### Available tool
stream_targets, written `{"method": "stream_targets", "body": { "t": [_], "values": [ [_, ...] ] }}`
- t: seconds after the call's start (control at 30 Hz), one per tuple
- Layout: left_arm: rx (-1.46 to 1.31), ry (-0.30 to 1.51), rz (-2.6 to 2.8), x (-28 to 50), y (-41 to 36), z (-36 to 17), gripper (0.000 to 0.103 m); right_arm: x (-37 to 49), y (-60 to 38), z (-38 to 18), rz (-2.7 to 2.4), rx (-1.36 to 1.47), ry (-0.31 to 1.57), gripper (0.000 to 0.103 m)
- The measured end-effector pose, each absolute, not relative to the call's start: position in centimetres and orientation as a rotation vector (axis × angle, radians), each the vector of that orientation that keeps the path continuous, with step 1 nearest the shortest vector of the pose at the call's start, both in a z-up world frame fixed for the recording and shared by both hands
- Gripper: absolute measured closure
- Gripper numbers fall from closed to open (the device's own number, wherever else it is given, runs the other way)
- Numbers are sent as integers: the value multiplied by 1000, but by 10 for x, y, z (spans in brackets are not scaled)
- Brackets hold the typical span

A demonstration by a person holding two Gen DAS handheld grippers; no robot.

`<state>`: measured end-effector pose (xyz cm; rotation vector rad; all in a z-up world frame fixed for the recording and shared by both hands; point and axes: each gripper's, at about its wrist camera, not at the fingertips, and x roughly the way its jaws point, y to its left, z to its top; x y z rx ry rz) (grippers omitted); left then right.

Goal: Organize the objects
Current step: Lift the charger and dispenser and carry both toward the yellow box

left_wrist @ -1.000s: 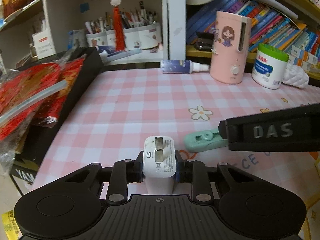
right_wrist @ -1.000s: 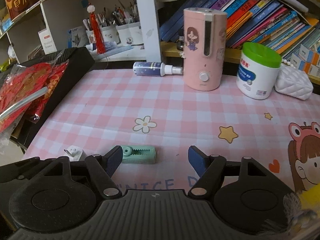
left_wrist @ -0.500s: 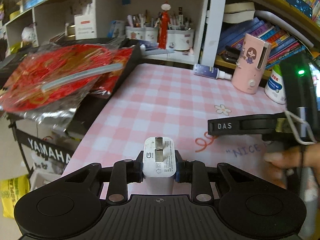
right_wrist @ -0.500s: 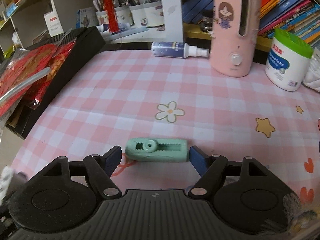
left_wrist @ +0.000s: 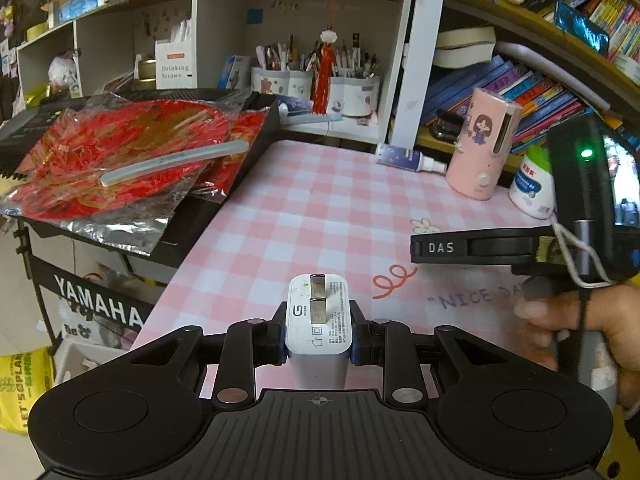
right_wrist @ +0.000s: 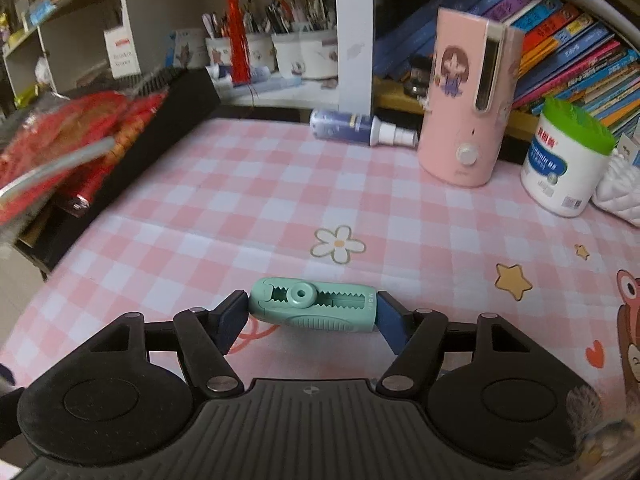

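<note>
Left gripper [left_wrist: 319, 344]: clamping narrowly, angling downward.
Right gripper [right_wrist: 312, 316]: jaws just closing in, pads now touching both ends of what lies between.
Right hand [left_wrist: 592, 332]: gripping the handle.

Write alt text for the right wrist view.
The right gripper has just closed on a mint-green correction tape, pads at both ends, on a pink checked tablecloth. Behind stand a pink humidifier and a green-lidded tub.

charger [left_wrist: 318, 330]: glossy white plastic | cutter [right_wrist: 314, 309]: matt green plastic | tablecloth [right_wrist: 280, 200]: smooth
</note>
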<state>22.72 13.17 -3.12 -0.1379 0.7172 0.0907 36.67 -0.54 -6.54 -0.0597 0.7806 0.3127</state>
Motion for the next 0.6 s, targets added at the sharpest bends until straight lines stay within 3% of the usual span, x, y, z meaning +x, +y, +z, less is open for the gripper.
{"method": "stream_targets", "body": {
  "t": [0.6],
  "values": [
    [-182, 673, 52, 140, 133, -6, 78, 243, -46, -14, 390, -60, 750, 37]
  ]
}}
